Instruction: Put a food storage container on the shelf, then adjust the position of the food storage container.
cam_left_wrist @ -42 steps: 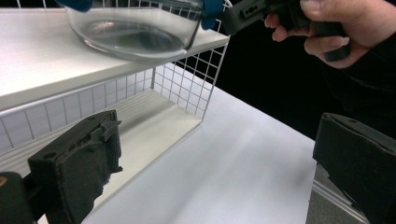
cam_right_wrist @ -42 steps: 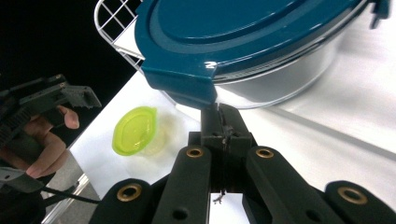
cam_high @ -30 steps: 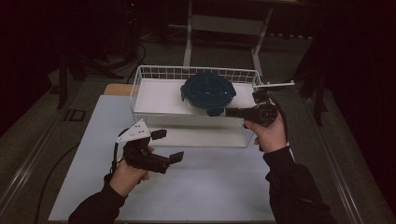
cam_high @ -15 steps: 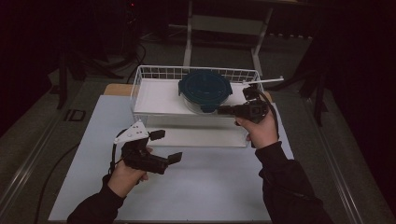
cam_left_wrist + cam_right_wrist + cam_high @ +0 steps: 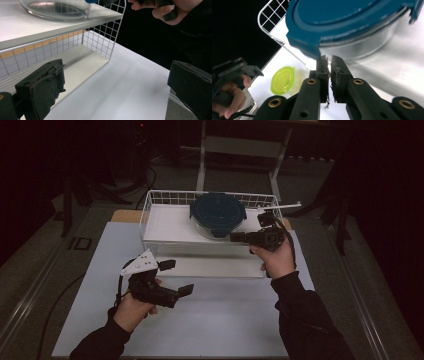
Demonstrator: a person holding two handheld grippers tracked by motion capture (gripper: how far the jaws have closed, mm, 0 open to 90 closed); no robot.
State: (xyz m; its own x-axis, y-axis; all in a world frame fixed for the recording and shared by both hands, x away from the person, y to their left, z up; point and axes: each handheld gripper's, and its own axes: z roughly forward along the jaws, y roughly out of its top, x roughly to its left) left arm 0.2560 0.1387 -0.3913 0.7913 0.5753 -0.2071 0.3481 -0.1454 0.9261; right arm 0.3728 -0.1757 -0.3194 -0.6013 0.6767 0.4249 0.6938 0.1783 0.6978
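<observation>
Table (image 5: 235,320): a white sheet covers the top, with a strip of tan wood showing at its far left corner behind the basket; bare grey floor runs along both sides. Room: dark beyond the table, with a pale metal-legged frame (image 5: 240,150) standing on the floor behind it. White wire basket (image 5: 150,212): set at the far middle of the table, carrying a white shelf board raised above its bottom. Container (image 5: 218,215): a round clear bowl under a dark teal clip lid, standing on that board toward its right end. Your right claw (image 5: 234,238): held level at the container's right front, pointing left, its tips just under the lid's clip tab; in the right gripper view (image 5: 329,65) the jaws stand nearly together with a thin gap, they have just been easing apart, and nothing sits between them. Your left claw (image 5: 177,277): held low over the sheet in front of the basket's left half, jaws spread wide and empty; in the left gripper view (image 5: 112,87) they frame the basket's lower tier and bare white sheet. Yellow-green lid (image 5: 283,80): lying flat, seen through the basket wire in the right gripper view.
</observation>
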